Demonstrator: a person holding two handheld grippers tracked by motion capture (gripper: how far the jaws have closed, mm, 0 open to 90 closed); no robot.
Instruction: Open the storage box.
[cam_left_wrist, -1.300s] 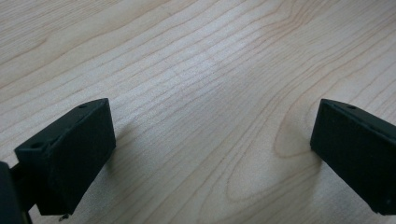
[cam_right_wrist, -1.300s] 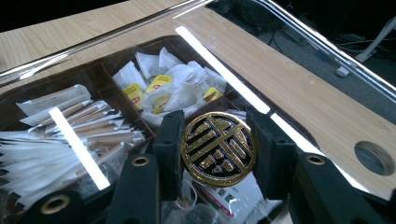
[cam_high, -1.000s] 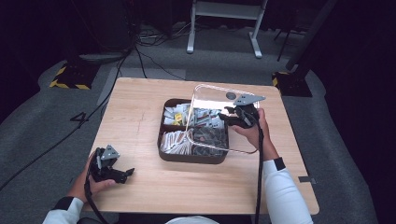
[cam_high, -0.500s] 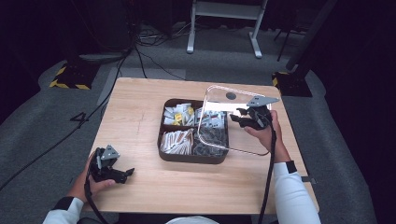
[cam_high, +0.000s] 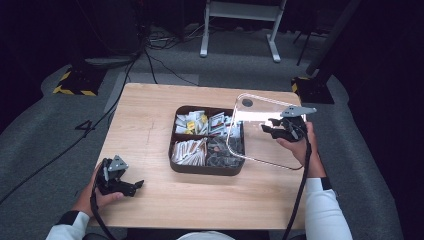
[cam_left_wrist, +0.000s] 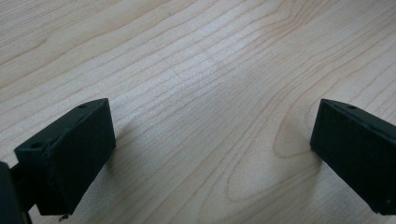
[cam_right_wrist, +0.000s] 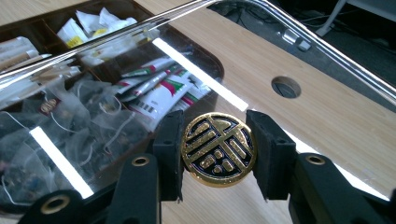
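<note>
While the right gripper (cam_right_wrist: 217, 154) clamps its two black pads on a round gold-and-black knob (cam_right_wrist: 218, 149) with an ornamental openwork pattern, the clear, rounded-square acrylic lid (cam_high: 262, 131) that carries the knob hangs tilted above the right end of the dark brown, four-compartment tray (cam_high: 180, 167), partly past the tray's right rim and over the light wooden desk (cam_high: 150, 115). The lid is see-through with a polished edge, mirrors bright strips of ceiling light, and has a small round hole (cam_high: 247, 102) near its far corner. Through it show white sachets and gauzy tea bags in the tray. The left gripper (cam_high: 131, 186) rests on the desk near the front left corner, well apart from the tray, its jaws spread wide over bare wood with nothing between them.
</note>
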